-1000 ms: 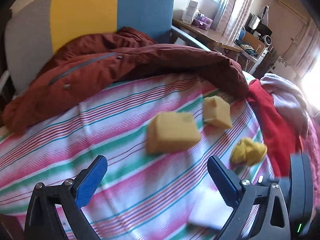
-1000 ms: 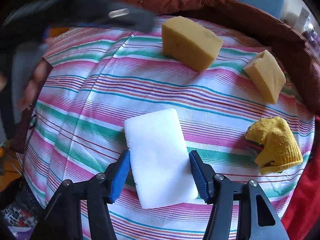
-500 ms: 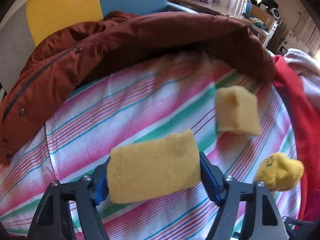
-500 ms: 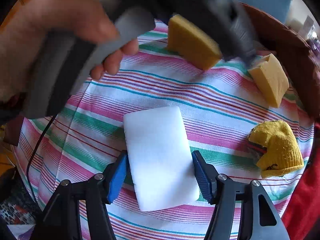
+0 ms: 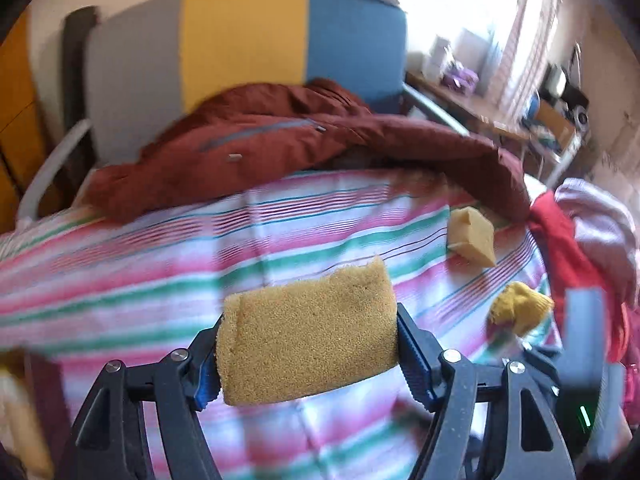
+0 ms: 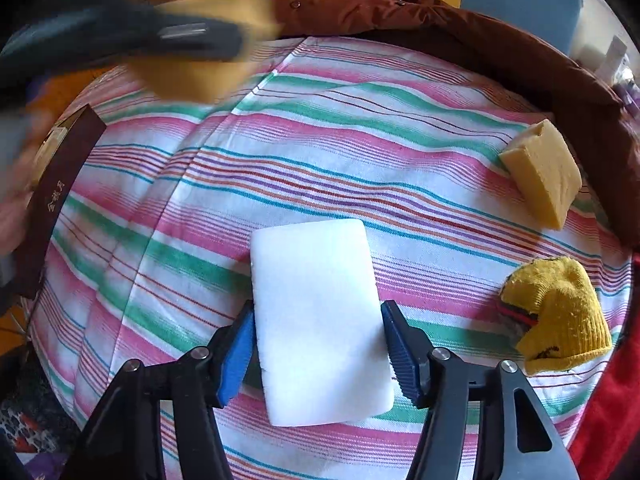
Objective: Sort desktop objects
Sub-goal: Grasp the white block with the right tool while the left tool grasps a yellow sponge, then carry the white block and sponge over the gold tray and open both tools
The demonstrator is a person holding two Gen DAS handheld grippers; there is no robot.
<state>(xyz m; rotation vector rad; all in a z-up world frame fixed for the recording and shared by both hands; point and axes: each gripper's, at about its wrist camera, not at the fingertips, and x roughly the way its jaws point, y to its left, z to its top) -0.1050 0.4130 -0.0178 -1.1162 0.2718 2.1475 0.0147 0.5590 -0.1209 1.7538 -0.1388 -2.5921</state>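
Our left claw (image 5: 308,354) is closing, pinching the big yellow sponge (image 5: 308,336) clear above the striped sheet (image 5: 160,264) for sorting; our right claw (image 6: 318,350) straddles the white block (image 6: 320,316), pads not quite touching, lined up to grab.

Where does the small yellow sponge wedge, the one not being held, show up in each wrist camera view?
Left wrist view: the small sponge wedge lies right of centre on the striped cloth, below the maroon jacket.
Right wrist view: it lies near the right edge.
Shared landmark: the yellow sock lies just below it in both.
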